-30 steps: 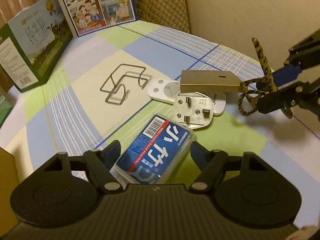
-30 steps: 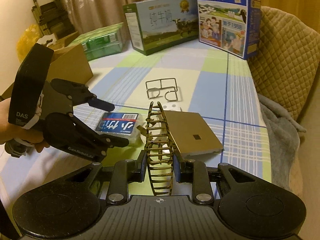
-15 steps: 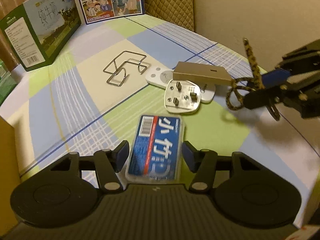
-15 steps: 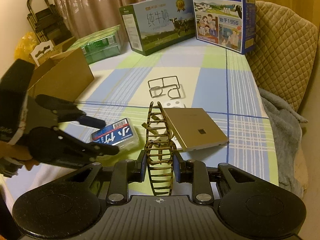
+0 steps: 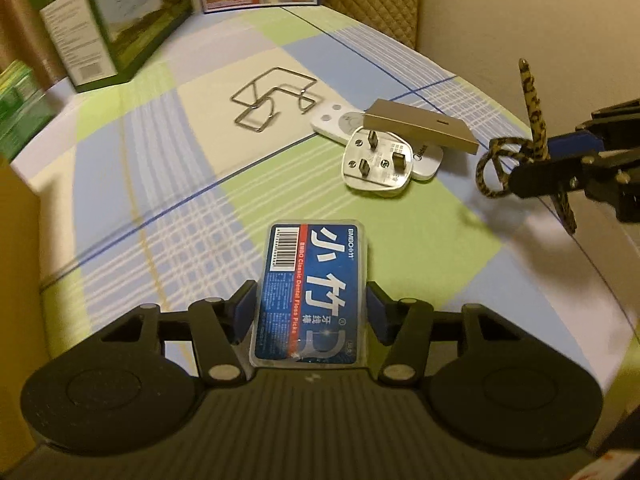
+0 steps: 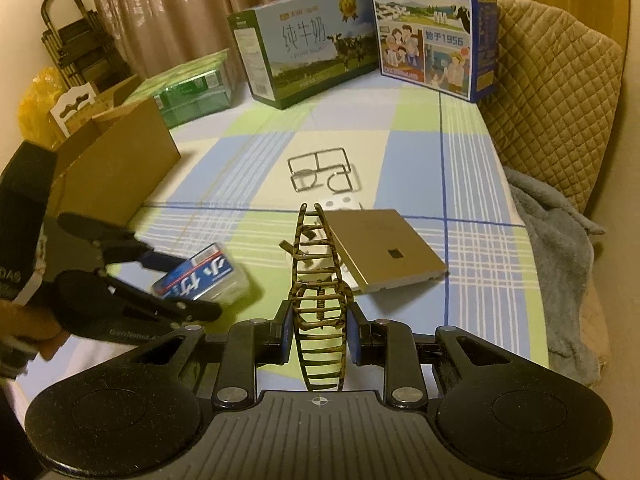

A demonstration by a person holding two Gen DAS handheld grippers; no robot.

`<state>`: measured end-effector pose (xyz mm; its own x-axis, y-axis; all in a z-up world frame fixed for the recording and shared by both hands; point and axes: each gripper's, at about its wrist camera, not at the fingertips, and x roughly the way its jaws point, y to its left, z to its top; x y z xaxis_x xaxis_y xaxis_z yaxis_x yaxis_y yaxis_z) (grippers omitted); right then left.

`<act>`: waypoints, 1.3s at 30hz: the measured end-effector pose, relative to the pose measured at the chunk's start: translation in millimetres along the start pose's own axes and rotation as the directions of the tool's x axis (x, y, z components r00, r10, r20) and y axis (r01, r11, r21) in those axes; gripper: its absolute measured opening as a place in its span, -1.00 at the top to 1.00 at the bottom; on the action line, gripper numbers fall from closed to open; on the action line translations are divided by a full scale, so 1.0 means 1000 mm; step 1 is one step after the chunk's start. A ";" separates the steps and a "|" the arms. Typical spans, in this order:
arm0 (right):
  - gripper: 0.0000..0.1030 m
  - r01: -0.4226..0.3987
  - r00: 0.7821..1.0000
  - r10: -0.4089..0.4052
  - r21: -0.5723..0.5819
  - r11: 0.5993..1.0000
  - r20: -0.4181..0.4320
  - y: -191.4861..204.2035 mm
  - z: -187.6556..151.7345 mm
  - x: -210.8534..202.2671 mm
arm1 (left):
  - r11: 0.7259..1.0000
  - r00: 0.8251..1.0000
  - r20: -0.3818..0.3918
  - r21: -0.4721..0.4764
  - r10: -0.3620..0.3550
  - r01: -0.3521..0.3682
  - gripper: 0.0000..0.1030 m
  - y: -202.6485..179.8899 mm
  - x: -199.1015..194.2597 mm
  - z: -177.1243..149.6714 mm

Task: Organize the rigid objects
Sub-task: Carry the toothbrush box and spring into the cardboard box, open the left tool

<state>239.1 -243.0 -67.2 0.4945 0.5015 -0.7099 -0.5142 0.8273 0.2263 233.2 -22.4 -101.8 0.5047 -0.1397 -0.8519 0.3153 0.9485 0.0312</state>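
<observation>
A clear box of dental floss picks with a blue label sits between the blue pads of my left gripper. Its jaws are closing on the box's long sides and the pads touch it. From the right wrist view, the box hangs tilted just above the checked cloth in that gripper. My right gripper is shut on a leopard-pattern hair claw clip, which stands upright. On the cloth lie a wire rack, a white remote, a white plug and a flat gold box.
Two milk cartons stand at the far edge. An open cardboard box and a green shrink-wrapped pack are at the left. A grey towel and a quilted cushion border the right side.
My left gripper's jaws have narrowed onto the floss box, turned it straight between the pads and drawn it away from the plug. The right gripper keeps still with the clip.
</observation>
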 end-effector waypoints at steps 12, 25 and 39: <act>0.55 -0.011 0.996 0.013 -0.023 1.000 0.088 0.046 0.020 -0.061 | 0.993 0.992 0.118 -0.117 0.037 -0.023 -0.01 -0.011 -0.109 -0.026; 0.55 -0.076 0.989 0.077 -0.010 0.997 0.123 0.124 0.016 -0.095 | 0.976 0.971 0.213 -0.209 0.109 -0.064 -0.01 0.007 -0.201 -0.061; 0.55 -0.156 0.982 0.163 -0.081 0.984 0.094 0.211 0.018 -0.077 | 0.936 0.949 0.225 -0.322 0.221 -0.141 -0.01 0.064 -0.255 -0.107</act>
<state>104.9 -102.6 47.0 0.4678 0.6513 -0.5974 -0.6400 0.7158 0.2793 38.7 104.5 61.6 0.7290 0.0127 -0.6844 -0.0353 0.9992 -0.0190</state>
